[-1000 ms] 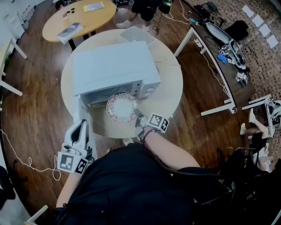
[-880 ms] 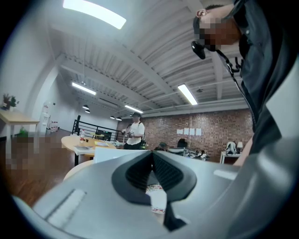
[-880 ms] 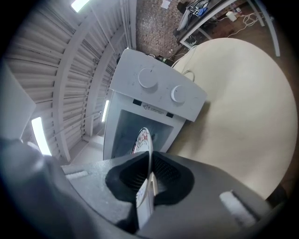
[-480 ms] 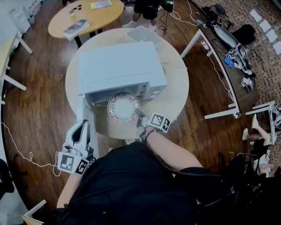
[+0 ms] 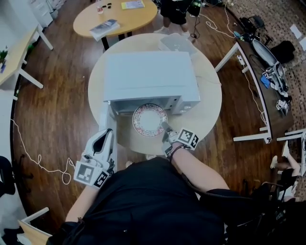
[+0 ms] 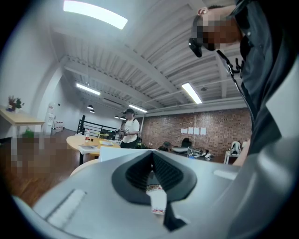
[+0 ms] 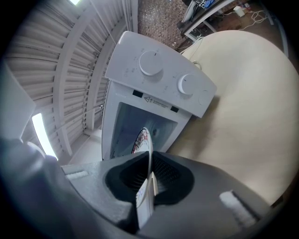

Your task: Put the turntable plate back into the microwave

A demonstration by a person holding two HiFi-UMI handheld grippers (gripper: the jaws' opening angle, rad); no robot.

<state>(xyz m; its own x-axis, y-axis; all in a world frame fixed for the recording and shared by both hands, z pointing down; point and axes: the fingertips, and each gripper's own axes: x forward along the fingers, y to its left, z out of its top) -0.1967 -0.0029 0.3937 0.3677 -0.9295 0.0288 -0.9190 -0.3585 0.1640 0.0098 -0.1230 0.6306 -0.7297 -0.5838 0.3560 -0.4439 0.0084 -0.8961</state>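
Observation:
A white microwave [image 5: 150, 76] stands on a round table [image 5: 208, 110], its door [image 5: 111, 143] swung open to the left. The turntable plate [image 5: 149, 119], white with a red patterned rim, hangs level at the front of the opening. My right gripper [image 5: 165, 128] is shut on its near right rim. In the right gripper view the plate [image 7: 145, 140] shows edge-on between the jaws of the right gripper [image 7: 148, 179], in front of the open cavity [image 7: 135, 128]. My left gripper [image 5: 109, 133] sits beside the open door, shut with nothing in it; the left gripper [image 6: 152, 161] looks level across the room.
Two knobs [image 7: 152, 63] sit on the control panel, right of the cavity. A flat white thing [image 5: 177, 42] lies on the table behind the microwave. A second round table [image 5: 114, 14] and a standing person [image 5: 174, 9] are farther back. Desks [image 5: 253, 72] stand right; a cable [image 5: 28, 153] trails left.
The head view has shifted, so everything sits further right in the picture. The plate and both grippers keep about the same places relative to the microwave.

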